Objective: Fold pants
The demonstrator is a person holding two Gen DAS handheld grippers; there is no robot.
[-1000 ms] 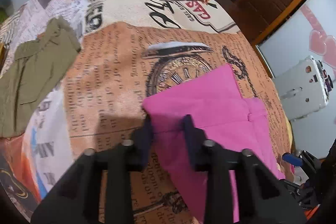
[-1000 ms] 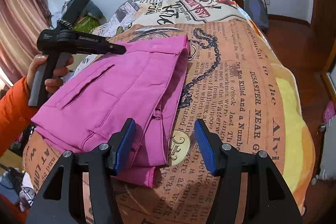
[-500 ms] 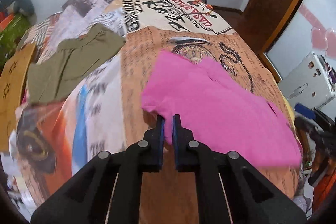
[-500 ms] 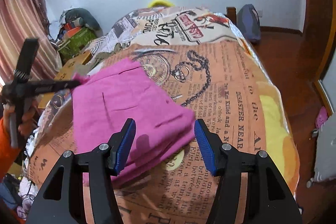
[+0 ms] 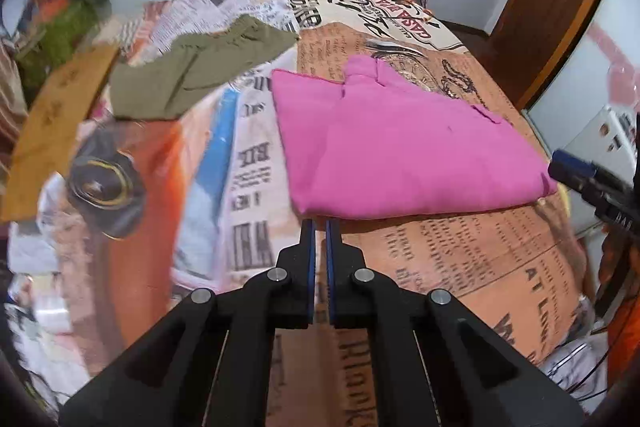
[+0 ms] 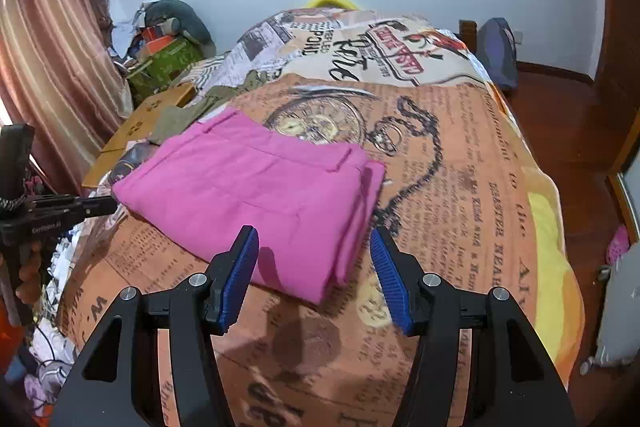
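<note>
The pink pants [image 5: 400,147] [image 6: 256,187] lie folded into a flat rectangle on the printed bed cover [image 5: 460,259] [image 6: 460,167]. My left gripper [image 5: 320,225] is shut, its tips right at the pants' near edge, and no cloth shows between its fingers. In the right wrist view the left gripper [image 6: 112,205] points at the pants' left corner, held by a hand [image 6: 28,279]. My right gripper [image 6: 314,255] stands open above the pants' near right corner, its blue pads clear of the cloth. The right gripper [image 5: 580,179] also shows beside the pants' far end.
An olive garment [image 5: 200,67] [image 6: 180,119] lies on the bed beyond the pants. A wooden board [image 5: 52,115] [image 6: 136,131] leans at the bed's side by a pile of clutter. A dark bag [image 6: 500,51] stands at the headboard corner. Wooden floor runs along the right.
My left gripper closed and drew back from over the pink cloth to its edge. The pants shifted and turned on the bed and now lie flat. The right gripper rose slightly, still open.
</note>
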